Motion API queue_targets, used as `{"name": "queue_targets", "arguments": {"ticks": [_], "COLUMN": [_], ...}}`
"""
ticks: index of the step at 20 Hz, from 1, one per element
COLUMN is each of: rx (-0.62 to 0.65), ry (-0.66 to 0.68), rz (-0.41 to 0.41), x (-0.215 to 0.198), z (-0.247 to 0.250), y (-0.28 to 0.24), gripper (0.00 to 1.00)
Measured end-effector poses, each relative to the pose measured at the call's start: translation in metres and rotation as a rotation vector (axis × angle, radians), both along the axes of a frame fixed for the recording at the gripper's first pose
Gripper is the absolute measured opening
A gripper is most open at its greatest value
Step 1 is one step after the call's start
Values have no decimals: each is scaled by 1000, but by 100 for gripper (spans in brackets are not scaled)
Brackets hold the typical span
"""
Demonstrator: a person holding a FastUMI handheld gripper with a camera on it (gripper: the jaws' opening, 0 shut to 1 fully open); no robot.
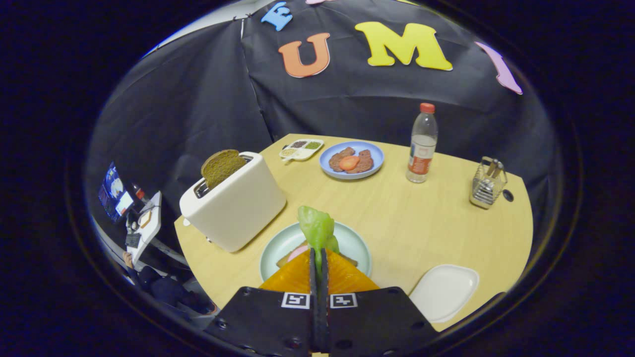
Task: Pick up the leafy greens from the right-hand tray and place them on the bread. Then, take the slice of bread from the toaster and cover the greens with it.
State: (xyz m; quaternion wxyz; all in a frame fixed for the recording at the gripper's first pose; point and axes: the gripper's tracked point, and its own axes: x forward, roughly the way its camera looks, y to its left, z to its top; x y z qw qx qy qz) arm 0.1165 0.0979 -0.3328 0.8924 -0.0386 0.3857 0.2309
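My gripper point(318, 254) is shut on the leafy greens point(316, 229), a light green leaf that sticks up from between the fingertips. It hangs over a pale green plate point(278, 245) where bread with a pink slice point(296, 253) lies, mostly hidden behind the fingers. A cream toaster point(233, 201) stands to the left of the plate, with a brown slice of bread point(222, 166) standing up out of its slot. The white tray point(444, 291) to the right of the fingers is bare.
On the round wooden table point(421, 223), beyond the plate, are a blue plate with meat and a tomato slice point(351, 159), a small divided condiment dish point(301, 148), a plastic bottle with a red cap point(422, 144) and a wire holder point(487, 182) on the far right.
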Motion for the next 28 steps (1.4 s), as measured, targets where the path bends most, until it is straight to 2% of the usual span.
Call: {"name": "queue_targets", "arguments": {"ticks": [5, 9, 11, 13, 18, 24, 28], "rx": [12, -161, -204, -239, -293, -284, -233], "ry": [85, 54, 51, 32, -21, -94, -200], "rz": [-59, -91, -77, -60, -46, -53, -57], "x": [6, 10, 8, 7, 10, 15, 15], "z": [-40, -64, -70, -68, -67, -41, 24], "y": [34, 17, 19, 17, 14, 17, 36], "gripper": [0, 1, 10, 25, 97, 97, 97]}}
